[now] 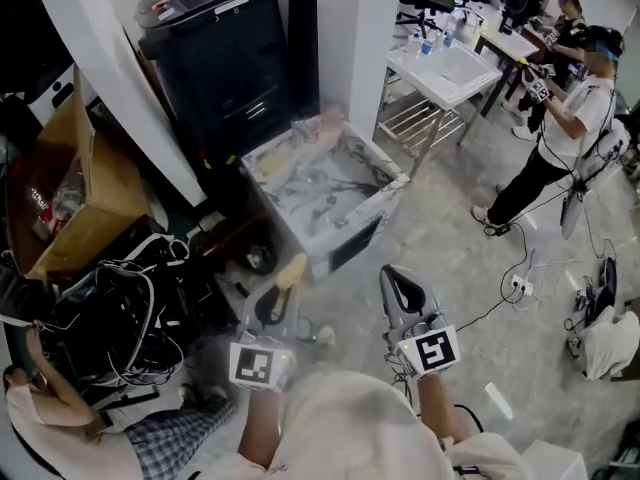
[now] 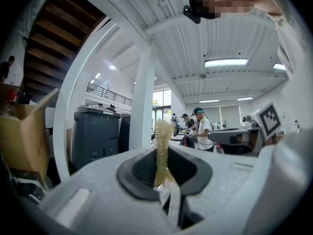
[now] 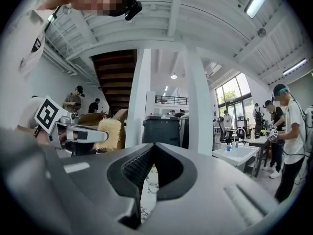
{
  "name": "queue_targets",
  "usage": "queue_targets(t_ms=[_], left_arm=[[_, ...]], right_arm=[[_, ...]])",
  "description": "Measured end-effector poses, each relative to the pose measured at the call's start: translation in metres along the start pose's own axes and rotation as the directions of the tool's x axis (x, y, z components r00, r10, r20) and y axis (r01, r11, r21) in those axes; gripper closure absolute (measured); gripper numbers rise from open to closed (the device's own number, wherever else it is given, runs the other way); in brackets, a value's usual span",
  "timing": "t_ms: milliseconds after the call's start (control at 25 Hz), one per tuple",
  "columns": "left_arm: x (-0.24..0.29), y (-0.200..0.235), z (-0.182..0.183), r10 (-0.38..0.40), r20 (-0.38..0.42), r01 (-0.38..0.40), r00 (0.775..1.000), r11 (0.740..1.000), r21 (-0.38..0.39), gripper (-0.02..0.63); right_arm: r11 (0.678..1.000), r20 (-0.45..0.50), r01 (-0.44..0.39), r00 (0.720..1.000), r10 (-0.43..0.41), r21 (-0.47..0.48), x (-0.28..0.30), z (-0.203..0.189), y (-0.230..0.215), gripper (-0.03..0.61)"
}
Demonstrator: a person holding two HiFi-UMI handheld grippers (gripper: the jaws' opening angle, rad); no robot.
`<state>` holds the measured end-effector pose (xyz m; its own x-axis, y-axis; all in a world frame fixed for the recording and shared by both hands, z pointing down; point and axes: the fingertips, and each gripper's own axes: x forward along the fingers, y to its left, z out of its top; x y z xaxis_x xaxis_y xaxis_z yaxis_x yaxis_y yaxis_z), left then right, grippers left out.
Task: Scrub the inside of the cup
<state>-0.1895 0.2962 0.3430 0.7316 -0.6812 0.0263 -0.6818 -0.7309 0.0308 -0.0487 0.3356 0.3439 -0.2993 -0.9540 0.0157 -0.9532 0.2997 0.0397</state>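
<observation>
1. Grey bin (image 1: 215, 48) is the biggest thing ahead. The marbled-top stand (image 1: 395, 180) sits just in front of it, on the floor ahead of me.
2. Cardboard box (image 1: 70, 188) is on my left and the white sink (image 1: 450, 68) is far right. Neither is part of this job.
3. Right gripper (image 1: 398, 286) has its jaws together with nothing between them, and it points level towards the stand.
4. Left gripper (image 1: 278, 298) is clamped on the sponge (image 2: 164, 146), also level and beside the right one.
5. The sponge is a thin yellow pad pinched at its lower end, with most of it sticking out past the jaws. My read is that it's soft, light and flexes easily, so the free end will fold if I push it hard into a narrow cup.
6. I can't pick out the cup in any view. It may be on or below the stand.
7. Expect the cup to be rigid, light and slick if wet. I'd plan to pinch one wall at the rim with the right gripper, one jaw inside and one outside, so the opening stays free for the sponge.
</observation>
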Motion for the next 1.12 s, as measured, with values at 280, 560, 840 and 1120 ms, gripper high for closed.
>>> queue_targets(t_ms=[280,560,840,1120], left_arm=[[0.048,0.046,0.001,-0.040,-0.005,0.040,0.999,0.999,-0.011,0.574],[0.090,0.072,-0.008,-0.043,-0.018,0.043,0.999,0.999,-0.018,0.574],[0.146,0.095,-0.017,-0.036,-0.023,0.035,0.999,0.999,-0.032,0.574],[0.225,0.119,-0.028,-0.012,-0.042,0.011,0.999,0.999,-0.039,0.574]], right_arm=[[1.000,-0.028,0.027,0.999,-0.027,0.000,0.059,-0.007,-0.016,0.581],[0.999,-0.043,0.036,0.998,-0.036,-0.002,0.101,-0.017,-0.042,0.581],[1.000,-0.059,0.025,0.998,-0.024,0.007,0.152,-0.030,-0.083,0.581],[0.999,-0.076,-0.030,0.997,0.033,0.031,0.219,-0.045,-0.144,0.581]])
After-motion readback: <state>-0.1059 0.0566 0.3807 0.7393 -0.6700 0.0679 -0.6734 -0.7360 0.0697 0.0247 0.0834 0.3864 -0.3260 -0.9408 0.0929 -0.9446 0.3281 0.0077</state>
